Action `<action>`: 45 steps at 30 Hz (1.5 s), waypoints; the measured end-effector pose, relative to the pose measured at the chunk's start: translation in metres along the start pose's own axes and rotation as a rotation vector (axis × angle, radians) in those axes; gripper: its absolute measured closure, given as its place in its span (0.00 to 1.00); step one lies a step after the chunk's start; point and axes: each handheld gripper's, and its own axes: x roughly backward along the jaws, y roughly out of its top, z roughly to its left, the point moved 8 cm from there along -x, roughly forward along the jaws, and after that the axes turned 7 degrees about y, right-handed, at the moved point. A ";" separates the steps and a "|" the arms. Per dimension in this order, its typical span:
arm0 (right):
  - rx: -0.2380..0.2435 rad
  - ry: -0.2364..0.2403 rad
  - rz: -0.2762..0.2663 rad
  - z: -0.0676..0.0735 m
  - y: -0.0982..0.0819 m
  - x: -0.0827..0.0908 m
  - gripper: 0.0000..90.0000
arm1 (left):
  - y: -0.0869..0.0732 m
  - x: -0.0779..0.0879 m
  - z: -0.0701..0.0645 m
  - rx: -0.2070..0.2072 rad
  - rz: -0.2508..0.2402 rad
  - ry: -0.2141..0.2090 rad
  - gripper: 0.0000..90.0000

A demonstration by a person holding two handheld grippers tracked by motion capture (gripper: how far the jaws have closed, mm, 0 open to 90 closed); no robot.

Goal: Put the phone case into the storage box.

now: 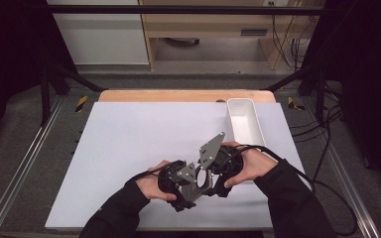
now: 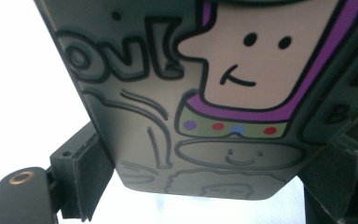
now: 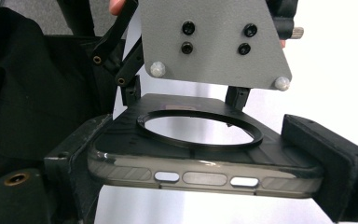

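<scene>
A white sheet [image 1: 129, 148] covers the wooden table [image 1: 178, 95]; a white bin [image 1: 244, 121] rests on it.

Phone case [image 3: 205, 161] between both tools, tray [image 1: 244, 121] behind, right side of table [image 1: 129, 134]

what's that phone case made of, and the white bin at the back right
The case looks like smoky translucent soft plastic, glossy along its edge, with a black ring set in it and a printed cartoon. The bin looks like matte white rigid plastic, though the high view leaves that open.
</scene>
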 end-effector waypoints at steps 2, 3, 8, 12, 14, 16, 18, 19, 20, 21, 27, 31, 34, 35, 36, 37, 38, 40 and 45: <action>-0.003 0.000 0.000 0.000 0.000 0.000 0.14 | 0.000 0.000 0.000 0.000 0.001 0.000 0.13; -0.008 0.000 -0.002 0.000 0.000 0.000 0.13 | 0.000 0.000 0.000 0.000 0.001 -0.001 0.13; -0.006 -0.006 -0.006 -0.001 0.000 0.001 0.13 | 0.000 0.001 0.001 0.002 -0.008 0.008 0.13; -0.016 -0.012 -0.020 -0.001 0.001 0.003 0.13 | 0.001 0.003 0.002 0.008 -0.020 0.010 0.13; -0.017 -0.015 -0.022 -0.001 0.002 0.003 0.12 | 0.001 0.003 0.002 0.013 -0.023 0.007 0.13; -0.019 -0.017 -0.030 -0.002 0.002 0.004 0.11 | 0.001 0.004 0.002 0.019 -0.028 0.002 0.13; -0.030 -0.019 -0.041 -0.002 0.003 0.005 0.09 | 0.002 0.006 0.003 0.025 -0.042 0.008 0.13; -0.032 -0.022 -0.047 -0.002 0.004 0.006 0.09 | 0.002 0.006 0.004 0.030 -0.046 0.004 0.13; -0.032 -0.022 -0.047 -0.002 0.004 0.006 0.09 | 0.002 0.006 0.004 0.030 -0.046 0.004 0.13; -0.032 -0.025 -0.058 -0.002 0.005 0.007 0.08 | 0.002 0.007 0.004 0.031 -0.051 0.006 0.13; -0.035 -0.070 -0.159 -0.003 0.012 0.022 0.04 | 0.000 0.008 0.007 0.047 -0.065 0.018 0.13; -0.038 -0.110 -0.203 -0.004 0.013 0.032 0.03 | -0.002 0.009 0.008 0.058 -0.089 0.028 0.13; -0.045 -0.133 -0.259 -0.004 0.014 0.041 0.02 | -0.003 0.011 0.010 0.073 -0.110 0.030 0.13; -0.042 -0.141 -0.273 -0.004 0.013 0.045 0.02 | -0.003 0.012 0.010 0.075 -0.117 0.031 0.13; -0.044 -0.147 -0.282 -0.004 0.012 0.047 0.02 | -0.003 0.012 0.010 0.076 -0.127 0.036 0.13; -0.046 -0.154 -0.290 -0.004 0.011 0.048 0.02 | -0.003 0.013 0.010 0.079 -0.136 0.039 0.13; -0.049 -0.157 -0.300 -0.004 0.010 0.050 0.02 | -0.003 0.014 0.011 0.083 -0.148 0.046 0.13; -0.058 -0.163 -0.318 -0.003 0.007 0.052 0.02 | -0.003 0.015 0.011 0.088 -0.167 0.051 0.13; -0.079 -0.159 -0.363 -0.002 0.000 0.050 0.02 | -0.003 0.018 0.011 0.103 -0.217 0.064 0.13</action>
